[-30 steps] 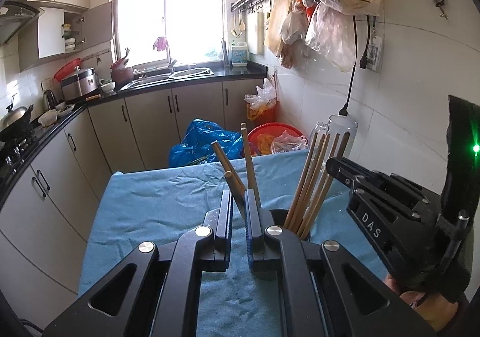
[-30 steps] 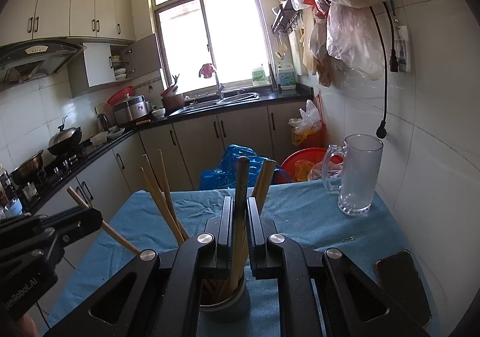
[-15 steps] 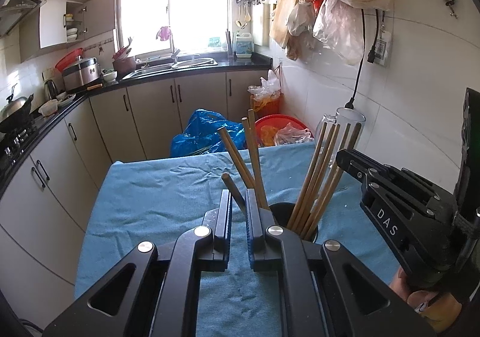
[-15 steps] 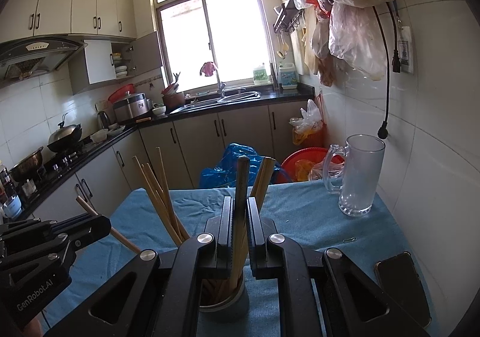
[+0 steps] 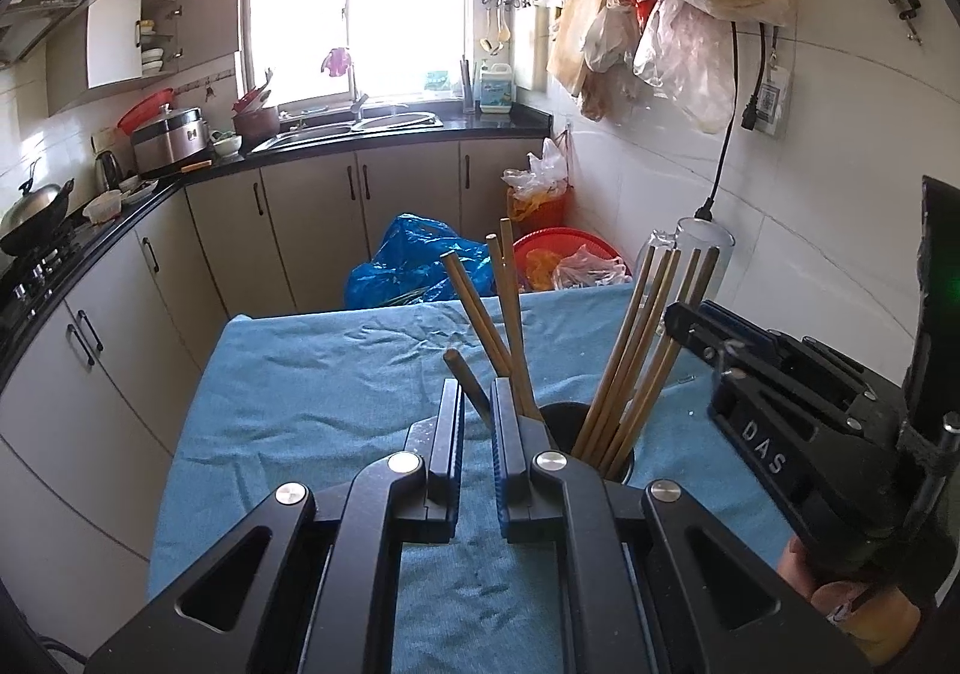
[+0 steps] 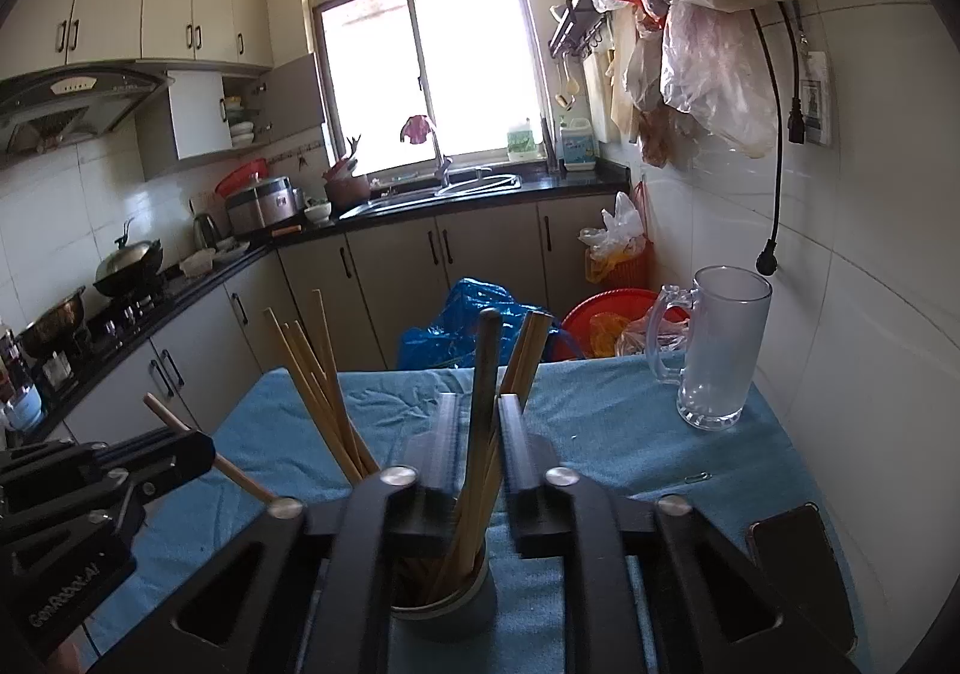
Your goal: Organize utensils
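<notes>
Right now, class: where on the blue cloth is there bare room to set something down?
Free: the wide stretch of blue tablecloth left of the dark chopstick holder. Crowded: the wall side, with clear glass mug, black phone and right gripper.

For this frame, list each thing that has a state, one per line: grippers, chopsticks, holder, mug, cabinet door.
Left gripper: shut on a single chopstick.
Right gripper: jaws just opened, apart around a dark chopstick standing in the holder.
Holder: upright on the blue cloth, holding chopsticks.
Loose chopsticks: leaning in the holder.
Glass mug: upright, empty.
Wall cabinet door: open.
Phone: flat on the cloth.
</notes>
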Tool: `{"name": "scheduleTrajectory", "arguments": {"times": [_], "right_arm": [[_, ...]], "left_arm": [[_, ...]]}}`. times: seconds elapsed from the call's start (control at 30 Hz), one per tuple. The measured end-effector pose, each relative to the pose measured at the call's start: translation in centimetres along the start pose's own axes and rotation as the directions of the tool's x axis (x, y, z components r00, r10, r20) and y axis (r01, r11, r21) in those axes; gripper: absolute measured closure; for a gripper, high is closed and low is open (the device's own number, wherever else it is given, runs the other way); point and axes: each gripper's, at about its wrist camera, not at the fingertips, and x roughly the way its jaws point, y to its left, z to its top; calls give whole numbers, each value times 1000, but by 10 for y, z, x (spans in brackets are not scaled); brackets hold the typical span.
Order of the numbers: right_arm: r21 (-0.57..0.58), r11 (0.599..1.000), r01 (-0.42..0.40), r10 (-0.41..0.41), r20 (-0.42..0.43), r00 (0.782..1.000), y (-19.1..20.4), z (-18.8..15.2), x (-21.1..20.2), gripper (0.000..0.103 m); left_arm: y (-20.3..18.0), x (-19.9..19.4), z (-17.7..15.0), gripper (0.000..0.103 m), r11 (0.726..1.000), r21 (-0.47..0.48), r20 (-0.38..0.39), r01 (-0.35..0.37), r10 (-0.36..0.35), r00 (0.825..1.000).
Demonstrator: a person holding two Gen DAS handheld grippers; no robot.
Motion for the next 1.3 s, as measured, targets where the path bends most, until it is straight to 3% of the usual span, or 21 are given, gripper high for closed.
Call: {"name": "scheduleTrajectory", "arguments": {"times": [0.07,0.13,0.33,0.4,0.47,0.5,0.57,0.67,0.77,0.93,1.07,1.3], "right_arm": [[-5,1000,8,-8,11,1000,1,2,-3,64],[-8,1000,14,-14,33,999,2,6,-11,63],[13,1000,4,-5,81,997,1,17,-44,49],[22,1000,2,-4,99,995,2,20,-59,46],[28,1000,2,-5,113,994,2,21,-76,42],[30,1000,1,-4,119,993,2,21,-85,39],[29,1000,2,-6,127,992,3,20,-101,35],[18,1000,8,-10,127,992,4,13,-125,31],[8,1000,23,-23,113,993,5,-2,-146,28],[72,997,7,-10,52,999,0,-42,-172,25],[110,994,5,-5,-4,1000,-6,-72,-185,25],[127,989,75,-72,-35,997,-11,-100,-203,24]], "left_arm": [[-1,-6,-1,95,1000,3,9,-11,11,1000],[-3,-13,-1,93,1000,8,18,-19,19,1000],[-5,-51,-2,75,999,-4,63,-47,48,997],[-4,-67,-3,64,999,-10,80,-54,54,995],[-1,-89,-6,44,997,-31,114,-68,71,991],[0,-98,-8,40,997,-40,135,-72,77,988],[3,-124,-15,21,995,-53,193,-79,88,977],[9,-165,-31,4,992,-93,282,-87,110,953],[17,-197,-49,0,986,-149,323,-77,122,938],[22,-230,-81,0,980,-188,308,-58,115,944],[13,-250,-103,0,980,-159,320,-117,163,933],[4,-272,-139,0,966,-186,336,-180,234,912]]}}
